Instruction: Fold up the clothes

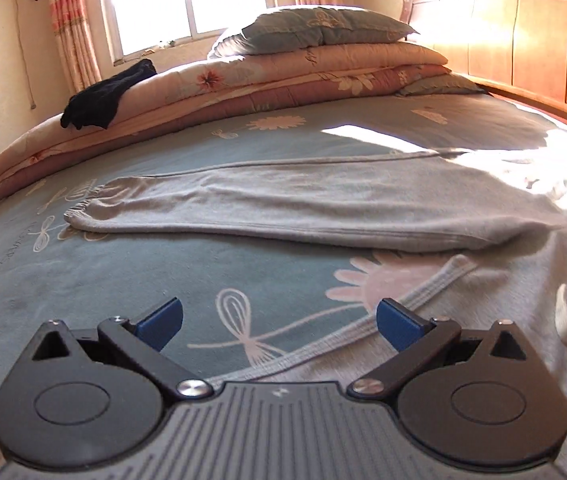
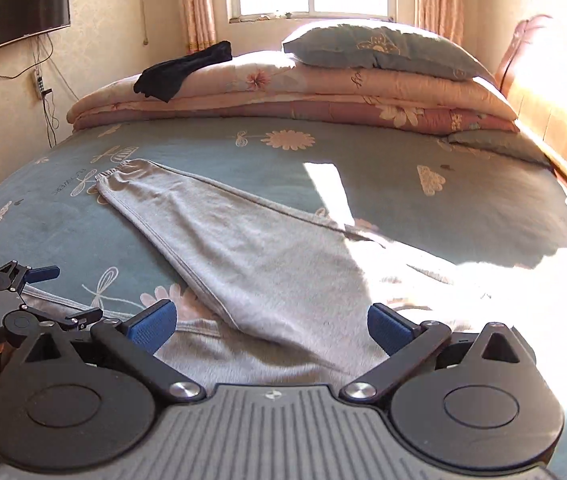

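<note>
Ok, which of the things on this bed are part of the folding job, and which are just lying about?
Job:
- grey trousers
- left gripper, open
- right gripper, open

Lying about:
- black garment on the folded quilts
- pillow
- wall TV

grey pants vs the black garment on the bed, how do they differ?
Colour: the grey pants are light grey; the black garment is black.
Place: the pants lie on the blue bedsheet; the black garment sits up on the folded quilts near the window.
Pose: the pants lie stretched out flat, one leg on the other; the black garment is crumpled in a heap.
Shared: neither is gripped; both are soft clothing.
</note>
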Action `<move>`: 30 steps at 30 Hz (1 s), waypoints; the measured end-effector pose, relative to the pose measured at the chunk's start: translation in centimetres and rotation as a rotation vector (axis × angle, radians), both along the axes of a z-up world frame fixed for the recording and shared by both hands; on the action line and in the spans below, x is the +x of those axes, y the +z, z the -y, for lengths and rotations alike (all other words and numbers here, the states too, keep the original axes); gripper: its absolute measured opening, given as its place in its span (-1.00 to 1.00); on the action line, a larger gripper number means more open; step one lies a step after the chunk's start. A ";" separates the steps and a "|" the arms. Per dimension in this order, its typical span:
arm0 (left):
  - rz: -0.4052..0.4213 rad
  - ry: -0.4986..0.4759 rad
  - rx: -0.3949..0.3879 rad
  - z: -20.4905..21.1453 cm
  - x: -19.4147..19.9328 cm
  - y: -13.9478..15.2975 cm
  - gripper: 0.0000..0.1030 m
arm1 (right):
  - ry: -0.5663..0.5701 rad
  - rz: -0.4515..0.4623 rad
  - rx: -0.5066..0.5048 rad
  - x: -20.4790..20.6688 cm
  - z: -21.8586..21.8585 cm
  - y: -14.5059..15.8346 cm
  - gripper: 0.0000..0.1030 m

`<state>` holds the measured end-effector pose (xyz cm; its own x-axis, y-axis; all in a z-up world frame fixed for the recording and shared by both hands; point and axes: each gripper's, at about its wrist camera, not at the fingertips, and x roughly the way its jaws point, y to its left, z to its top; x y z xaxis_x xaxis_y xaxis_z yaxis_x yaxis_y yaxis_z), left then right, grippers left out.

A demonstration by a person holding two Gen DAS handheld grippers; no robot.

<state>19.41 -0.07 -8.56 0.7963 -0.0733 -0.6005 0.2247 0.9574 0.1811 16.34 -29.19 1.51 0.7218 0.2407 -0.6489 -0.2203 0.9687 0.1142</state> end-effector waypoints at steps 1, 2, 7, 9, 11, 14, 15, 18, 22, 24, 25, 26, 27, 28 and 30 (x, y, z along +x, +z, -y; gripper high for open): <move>-0.027 -0.023 0.028 1.1 -0.8 -0.6 0.99 | -0.027 -0.028 0.053 -0.6 0.6 -1.8 1.00; -0.031 -0.033 0.060 2.0 -1.4 -0.9 0.99 | -0.056 -0.059 0.138 -1.6 1.4 -4.4 1.00; -0.052 -0.065 0.083 3.7 -3.6 -1.7 0.99 | -0.124 -0.145 0.162 -5.5 1.9 -12.0 1.00; -0.086 -0.008 0.081 3.0 -3.3 -2.3 0.99 | -0.128 -0.176 0.159 -6.8 2.6 -13.7 1.00; -0.139 0.064 0.064 1.6 -2.9 -3.2 1.00 | -0.107 -0.129 0.163 -8.3 3.4 -13.8 1.00; -0.217 0.161 -0.114 -1.3 -2.6 -3.2 0.99 | -0.097 -0.096 0.182 -9.5 4.5 -14.2 1.00; -0.236 0.191 -0.155 -1.8 -2.4 -2.9 0.99 | -0.090 -0.074 0.201 -9.8 4.8 -14.4 1.00; -0.191 0.141 -0.217 -0.6 -2.1 -0.9 0.99 | -0.087 -0.012 0.203 -10.5 4.6 -15.1 1.00; -0.165 -0.028 -0.270 4.0 -0.3 1.1 0.99 | -0.062 0.058 0.120 -11.1 3.2 -15.7 1.00; -0.194 -0.084 -0.251 6.4 1.4 0.8 0.99 | -0.042 0.095 0.069 -11.6 2.6 -16.1 1.00; -0.201 -0.098 -0.226 7.4 2.2 0.3 0.99 | -0.031 0.114 0.041 -11.8 2.3 -16.4 1.00; -0.203 -0.099 -0.195 8.1 2.9 -0.2 0.99 | -0.021 0.130 0.018 -12.1 2.0 -16.6 1.00; -0.204 -0.090 -0.149 8.9 3.7 -1.0 0.99 | -0.011 0.146 -0.006 -12.3 1.8 -16.8 1.00; -0.204 -0.080 -0.102 9.6 4.5 -1.8 0.99 | -0.003 0.163 -0.024 -12.5 1.6 -17.0 1.00; -0.195 -0.043 -0.023 9.8 6.1 -3.1 0.99 | -0.001 0.190 -0.028 -12.8 1.7 -17.3 1.00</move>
